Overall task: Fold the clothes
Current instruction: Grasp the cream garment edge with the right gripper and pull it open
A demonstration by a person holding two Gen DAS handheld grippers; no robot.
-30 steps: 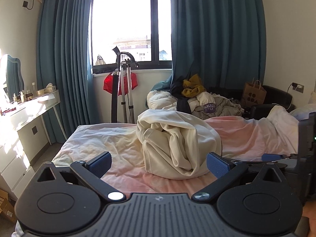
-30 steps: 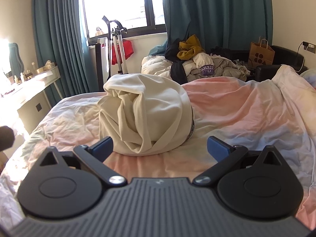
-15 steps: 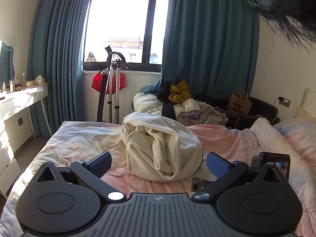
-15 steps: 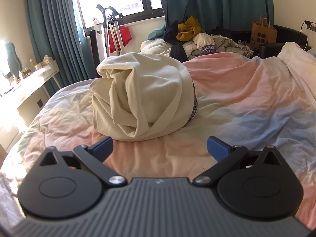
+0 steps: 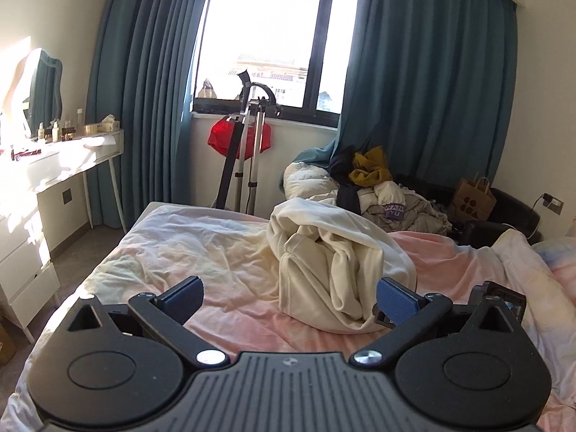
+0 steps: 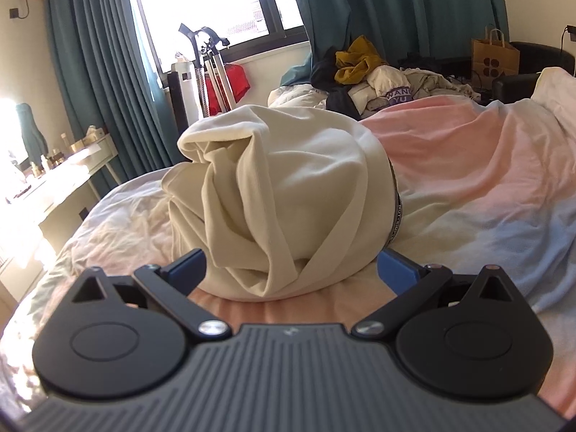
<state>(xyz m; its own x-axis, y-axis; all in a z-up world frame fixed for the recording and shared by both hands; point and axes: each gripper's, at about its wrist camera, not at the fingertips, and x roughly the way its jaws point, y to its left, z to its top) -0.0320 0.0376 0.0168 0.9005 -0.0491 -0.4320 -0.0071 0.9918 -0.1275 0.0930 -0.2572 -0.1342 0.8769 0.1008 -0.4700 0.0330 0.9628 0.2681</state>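
Cream cotton, crumpled in one tall heap: garment (image 6: pixel 284 208) lying on the pink bed (image 6: pixel 468 165), near the middle, not yet spread. Probably only approaching now, the first step of folding not begun. Right claw (image 6: pixel 291 270) standing wide apart, holding nothing, low over the sheet with the heap's near edge between its blue pads (image 6: pixel 189 270); touching or just short, not possible to tell. Left claw (image 5: pixel 288 297) also spread apart and empty, hovering higher, the heap at about 1 o'clock from it, the right pad just in front of the cloth.

Next, by judgement: finding a hem or corner, pinching it, lifting and shaking flat. Soft thick cloth, so probably slipping or coming up in several layers.

At 2 o'clock, far off, brown paper bag (image 5: pixel 471 201); contents not visible. Beside it, pile of other clothes (image 5: pixel 381 190).
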